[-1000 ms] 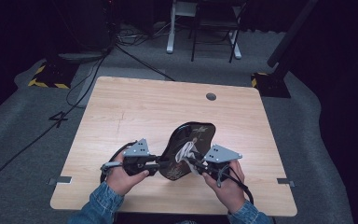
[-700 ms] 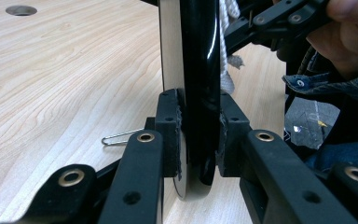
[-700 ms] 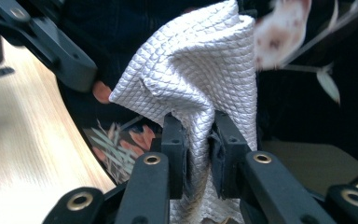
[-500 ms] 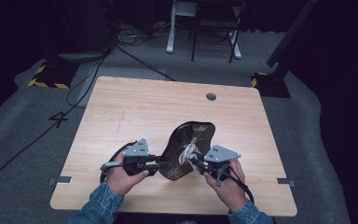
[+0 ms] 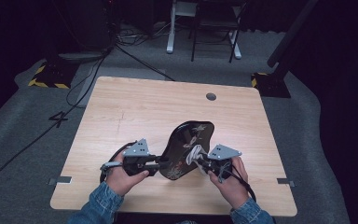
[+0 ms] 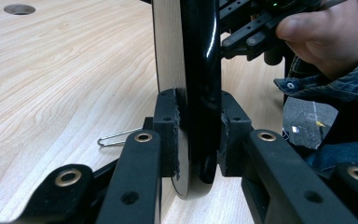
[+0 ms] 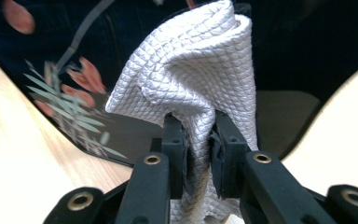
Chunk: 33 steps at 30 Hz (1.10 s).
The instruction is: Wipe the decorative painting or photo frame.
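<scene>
Altogether two claws (image 5: 164, 163), one black tray (image 5: 186, 147) clamped in the left, one white cloth (image 7: 196, 84) pinched in the right (image 5: 200, 164).

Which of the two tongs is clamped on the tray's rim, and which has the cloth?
The left tongs pinch the black lacquered tray by its rim, holding it tilted up off the table. The right tongs grip the white quilted cloth against its painted face.

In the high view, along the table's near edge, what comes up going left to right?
Left hand → left tongs → black lacquered tray → white cloth → right tongs → right hand.
</scene>
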Each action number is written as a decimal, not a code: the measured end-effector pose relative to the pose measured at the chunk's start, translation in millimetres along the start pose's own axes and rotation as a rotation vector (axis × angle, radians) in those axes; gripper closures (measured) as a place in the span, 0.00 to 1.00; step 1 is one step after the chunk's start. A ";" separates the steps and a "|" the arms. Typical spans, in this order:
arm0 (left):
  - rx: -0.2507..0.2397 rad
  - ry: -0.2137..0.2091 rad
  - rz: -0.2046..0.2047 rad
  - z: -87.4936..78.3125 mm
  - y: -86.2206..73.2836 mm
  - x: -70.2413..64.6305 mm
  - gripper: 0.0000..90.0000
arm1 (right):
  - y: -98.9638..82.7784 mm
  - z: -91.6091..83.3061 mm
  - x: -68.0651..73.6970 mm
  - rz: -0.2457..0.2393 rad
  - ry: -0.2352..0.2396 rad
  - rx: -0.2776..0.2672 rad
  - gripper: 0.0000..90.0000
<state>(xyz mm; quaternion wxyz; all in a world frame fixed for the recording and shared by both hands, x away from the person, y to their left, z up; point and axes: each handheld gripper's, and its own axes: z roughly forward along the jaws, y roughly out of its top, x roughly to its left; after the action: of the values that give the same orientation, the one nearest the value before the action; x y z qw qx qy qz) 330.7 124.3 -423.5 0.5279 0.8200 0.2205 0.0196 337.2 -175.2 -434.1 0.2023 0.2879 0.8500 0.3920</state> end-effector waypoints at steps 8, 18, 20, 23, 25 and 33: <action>0.000 -0.002 -0.003 0.0 0.0 0.2 0.82 | -11.0 5.3 -13.3 0.030 -0.028 0.048 0.87; -0.002 -0.004 -0.005 0.1 0.0 0.4 0.81 | -21.1 9.6 -25.7 0.050 -0.063 0.094 0.87; -0.001 -0.004 -0.005 0.1 0.0 0.3 0.81 | -21.8 9.7 -26.9 0.049 -0.065 0.095 0.87; -0.001 -0.007 -0.005 -0.1 0.1 0.5 0.81 | -22.1 9.7 -27.2 0.051 -0.069 0.098 0.87; 0.000 -0.008 -0.006 0.2 0.1 0.6 0.81 | -21.2 9.6 -25.8 0.042 -0.073 0.102 0.86; 0.003 -0.007 -0.007 0.7 0.5 0.3 0.81 | -8.5 6.9 -10.2 -0.003 -0.048 0.072 0.86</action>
<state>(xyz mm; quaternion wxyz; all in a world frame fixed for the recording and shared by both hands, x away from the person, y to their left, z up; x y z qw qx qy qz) 331.3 123.7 -423.4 0.5276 0.8200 0.2216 0.0143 346.0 -182.5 -443.7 0.2127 0.3029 0.8590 0.3538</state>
